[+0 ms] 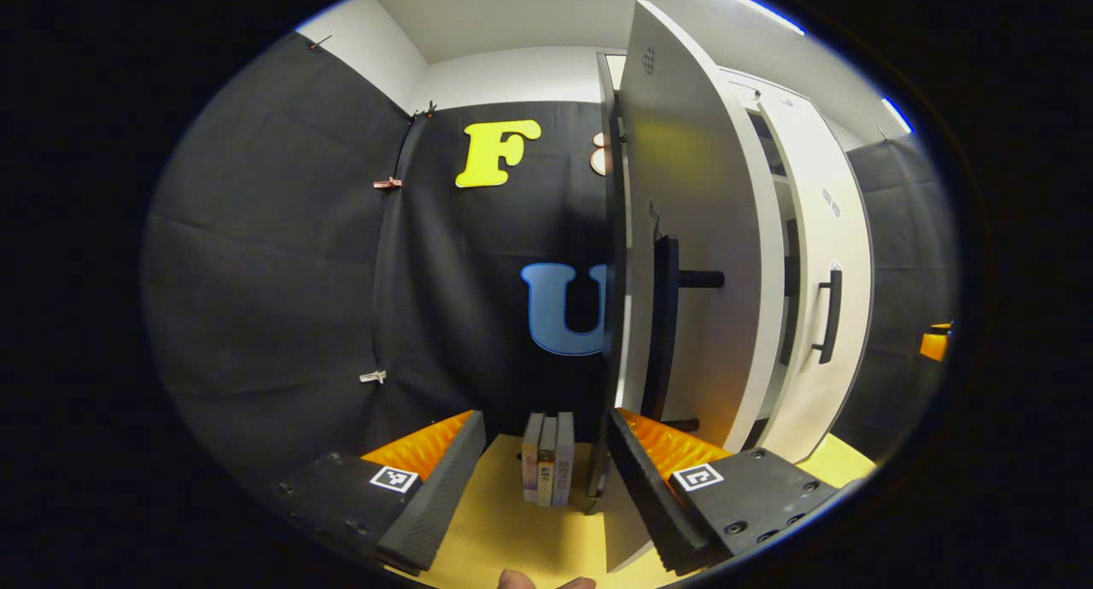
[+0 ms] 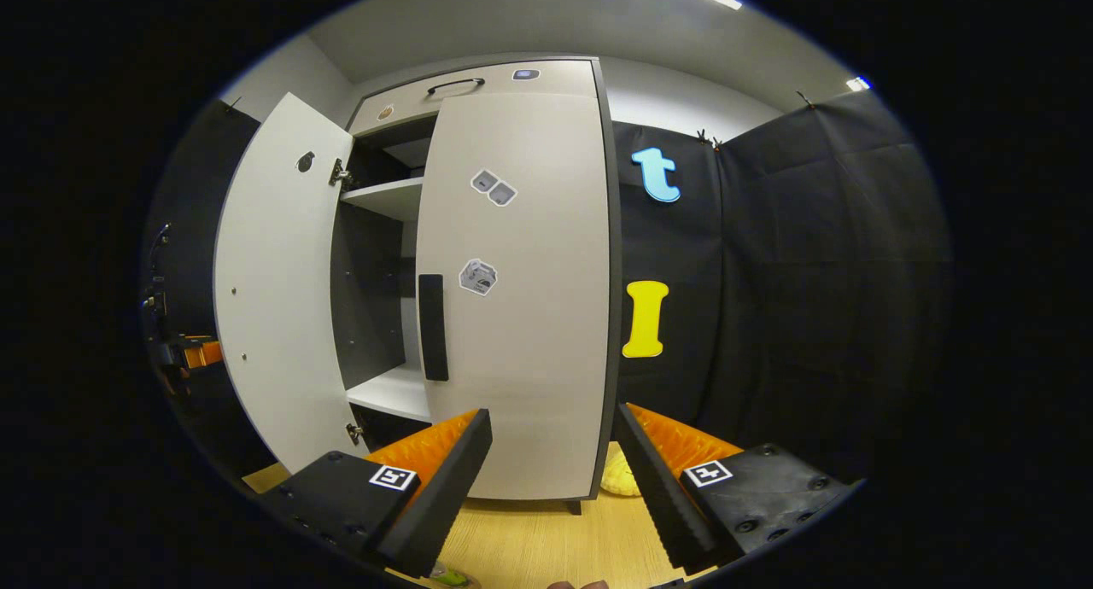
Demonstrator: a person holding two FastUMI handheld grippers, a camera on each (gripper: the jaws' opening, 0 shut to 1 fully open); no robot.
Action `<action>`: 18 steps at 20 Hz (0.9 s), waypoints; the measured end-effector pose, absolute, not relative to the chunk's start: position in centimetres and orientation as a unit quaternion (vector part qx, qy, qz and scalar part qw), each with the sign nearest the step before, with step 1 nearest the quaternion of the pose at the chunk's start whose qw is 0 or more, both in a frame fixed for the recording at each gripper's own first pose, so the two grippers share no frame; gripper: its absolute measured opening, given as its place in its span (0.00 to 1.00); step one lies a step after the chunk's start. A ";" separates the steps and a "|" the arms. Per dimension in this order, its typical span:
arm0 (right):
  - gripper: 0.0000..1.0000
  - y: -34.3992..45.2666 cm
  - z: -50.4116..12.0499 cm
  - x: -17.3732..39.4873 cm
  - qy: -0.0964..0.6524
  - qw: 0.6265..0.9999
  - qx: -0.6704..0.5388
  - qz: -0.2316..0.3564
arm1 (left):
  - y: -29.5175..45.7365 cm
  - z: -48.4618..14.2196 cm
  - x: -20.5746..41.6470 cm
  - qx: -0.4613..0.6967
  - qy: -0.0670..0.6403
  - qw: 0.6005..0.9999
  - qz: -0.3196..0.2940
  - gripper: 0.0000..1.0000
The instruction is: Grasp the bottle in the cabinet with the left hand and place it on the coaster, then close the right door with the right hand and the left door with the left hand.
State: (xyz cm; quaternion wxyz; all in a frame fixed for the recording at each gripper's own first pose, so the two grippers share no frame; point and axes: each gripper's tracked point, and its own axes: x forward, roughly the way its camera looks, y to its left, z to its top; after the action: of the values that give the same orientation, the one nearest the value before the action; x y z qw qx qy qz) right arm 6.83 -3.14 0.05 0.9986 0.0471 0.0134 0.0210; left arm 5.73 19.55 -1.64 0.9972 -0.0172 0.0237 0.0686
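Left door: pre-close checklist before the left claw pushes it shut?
1. Right door closed: ok, it looks shut against the cabinet.
2. Left door open: ok, swung wide.
3. Left claw empty and open: ok.
4. Left claw at the door: ok, door edge stands just ahead, by one finger.
5. Right claw out of the swing path: ok, open and facing the right door.
6. Bottle on coaster: cannot tell.

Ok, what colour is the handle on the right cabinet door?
Black, a vertical bar handle on the pale grey right door; clearest in the right gripper view.
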 end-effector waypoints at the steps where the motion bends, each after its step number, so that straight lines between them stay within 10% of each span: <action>1: 0.97 -3.3 -0.1 6.8 0.014 0.998 0.049 0.021 | 18.7 -1.6 5.8 -0.015 0.023 0.998 0.064 0.94; 18: 0.97 -8.9 -1.3 6.6 0.031 0.998 0.060 0.008 | 2.8 -1.2 13.4 -0.021 0.016 0.999 -0.027 0.92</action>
State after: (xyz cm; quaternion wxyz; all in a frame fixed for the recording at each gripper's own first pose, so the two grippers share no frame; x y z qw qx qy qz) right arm 6.63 -8.92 -1.33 0.9977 0.0602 0.0308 0.0081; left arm 13.37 2.84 -1.23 0.9993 -0.0210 0.0165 -0.0271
